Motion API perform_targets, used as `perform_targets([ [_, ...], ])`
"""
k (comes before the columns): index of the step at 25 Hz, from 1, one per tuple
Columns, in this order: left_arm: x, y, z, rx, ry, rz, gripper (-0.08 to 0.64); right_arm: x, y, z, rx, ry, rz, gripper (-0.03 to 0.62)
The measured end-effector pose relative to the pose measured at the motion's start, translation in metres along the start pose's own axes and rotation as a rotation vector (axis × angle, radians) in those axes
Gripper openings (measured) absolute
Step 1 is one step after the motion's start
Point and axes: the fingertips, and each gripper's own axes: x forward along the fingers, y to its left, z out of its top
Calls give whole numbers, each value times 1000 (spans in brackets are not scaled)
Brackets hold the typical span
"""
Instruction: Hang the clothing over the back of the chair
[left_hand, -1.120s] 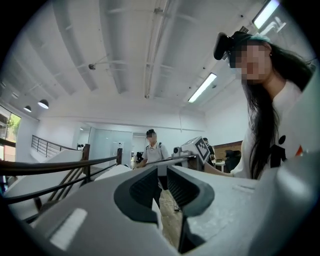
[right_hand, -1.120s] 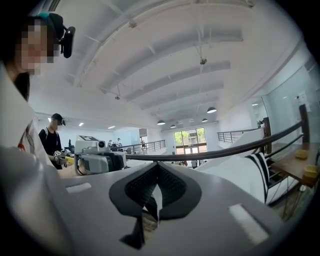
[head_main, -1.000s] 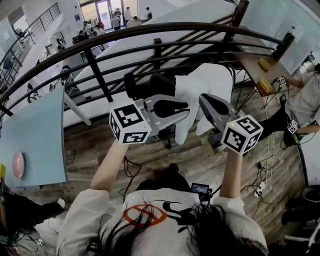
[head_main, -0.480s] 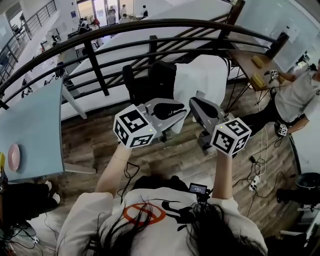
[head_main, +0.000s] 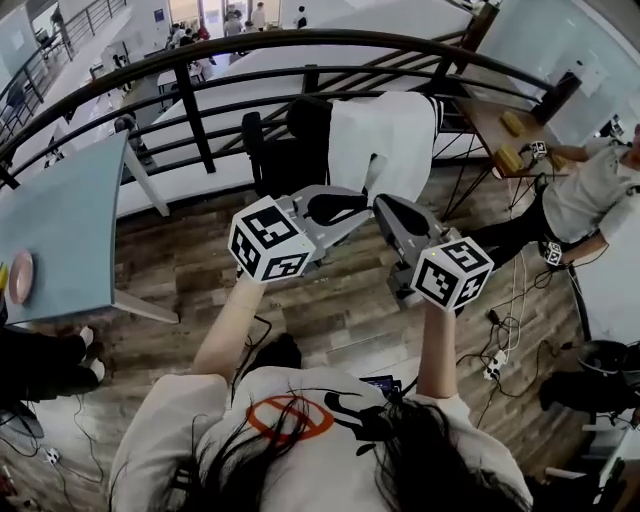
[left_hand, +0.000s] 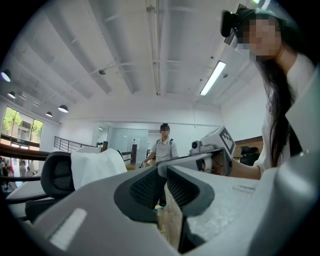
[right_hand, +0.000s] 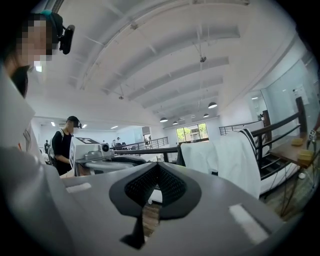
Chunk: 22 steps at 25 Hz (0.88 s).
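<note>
Your left gripper (left_hand: 165, 175) holds its jaws a narrow gap apart with nothing between them. Your right gripper (right_hand: 156, 166) has its jaws closed tip to tip, also empty, and both are held about level, side by side in front of you. The white clothing (head_main: 385, 140) lies draped over the back of the black chair (head_main: 275, 165), which stands by the dark railing (head_main: 200, 125); both grippers are clear of garment and chair, with wooden floor (head_main: 330, 310) below them.
</note>
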Motion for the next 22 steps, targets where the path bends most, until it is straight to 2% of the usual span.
perform_targets([
  [7,25,-53,5,-48,-30,40,170,-70,7,-8,8,13,18,21],
  [11,23,-86,-5,-61,-24,67,170,-102,17,-23,21,8,20,21],
  [22,-2,-152,-40,-100,7,150,170,-141,56,-64,40,34,97,21],
])
